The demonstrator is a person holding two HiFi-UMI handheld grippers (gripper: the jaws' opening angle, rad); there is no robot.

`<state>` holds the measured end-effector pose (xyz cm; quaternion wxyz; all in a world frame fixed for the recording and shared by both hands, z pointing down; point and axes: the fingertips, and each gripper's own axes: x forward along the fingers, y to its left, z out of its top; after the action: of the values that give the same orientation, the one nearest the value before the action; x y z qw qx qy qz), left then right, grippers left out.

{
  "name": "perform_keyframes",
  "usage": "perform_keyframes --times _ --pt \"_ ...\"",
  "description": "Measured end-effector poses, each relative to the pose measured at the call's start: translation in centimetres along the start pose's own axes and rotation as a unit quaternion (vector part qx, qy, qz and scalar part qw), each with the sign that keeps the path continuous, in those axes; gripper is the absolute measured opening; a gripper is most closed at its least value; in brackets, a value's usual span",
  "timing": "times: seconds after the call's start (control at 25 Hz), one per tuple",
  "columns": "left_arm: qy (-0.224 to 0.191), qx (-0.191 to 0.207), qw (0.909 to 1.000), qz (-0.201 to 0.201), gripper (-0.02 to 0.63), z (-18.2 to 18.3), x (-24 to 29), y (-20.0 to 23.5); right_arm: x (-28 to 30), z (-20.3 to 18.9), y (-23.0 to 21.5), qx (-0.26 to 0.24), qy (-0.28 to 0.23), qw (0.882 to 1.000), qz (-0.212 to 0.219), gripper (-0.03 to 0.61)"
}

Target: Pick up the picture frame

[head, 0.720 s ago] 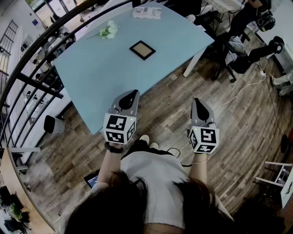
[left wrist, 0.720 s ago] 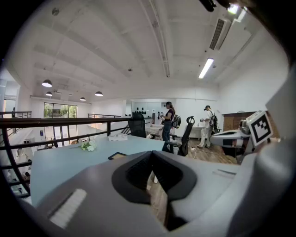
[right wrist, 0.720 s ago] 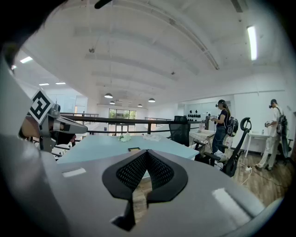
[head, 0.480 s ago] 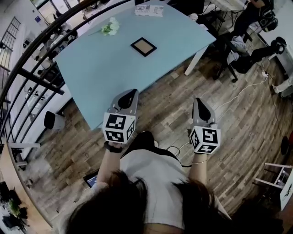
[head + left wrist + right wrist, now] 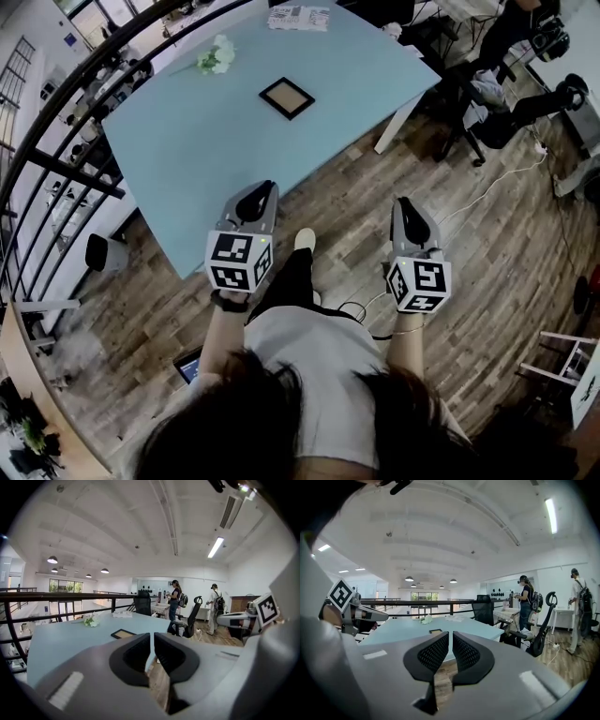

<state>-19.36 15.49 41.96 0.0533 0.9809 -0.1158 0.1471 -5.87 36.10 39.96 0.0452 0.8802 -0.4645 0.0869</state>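
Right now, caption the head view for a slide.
Person facing blue table with picture frame; left claw, right claw shut.

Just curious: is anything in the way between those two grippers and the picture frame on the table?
Nothing visible. The picture frame lies flat on the table, with only bare tabletop and floor between it and the left gripper and right gripper. The flowers and papers sit beyond it.

The papers (image 5: 300, 16) at the table's (image 5: 187, 159) far edge run off the top, print too small to read (the frame's (image 5: 286, 97) picture likewise). A seated person (image 5: 511, 37) far right is cut off there too. Hair (image 5: 234, 427) hides the near floor (image 5: 469, 216)
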Motion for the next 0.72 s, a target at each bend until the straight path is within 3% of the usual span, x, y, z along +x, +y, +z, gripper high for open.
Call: perform_keyframes --times 0.28,0.36,0.72 --pt "0.000 -0.007 1.0000 -0.005 0.058 2.0 7.3 3.4 7.8 1.1 -1.9 0.009 0.005 1.000 0.012 0.010" --pt "0.008 -0.011 0.9999 -0.006 0.060 2.4 9.3 4.5 10.1 1.1 -2.1 0.017 0.014 1.000 0.017 0.039" --pt "0.008 -0.015 0.9996 -0.020 0.060 6.0 16.9 8.4 17.6 3.6 -4.3 0.013 0.025 1.000 0.005 0.041"
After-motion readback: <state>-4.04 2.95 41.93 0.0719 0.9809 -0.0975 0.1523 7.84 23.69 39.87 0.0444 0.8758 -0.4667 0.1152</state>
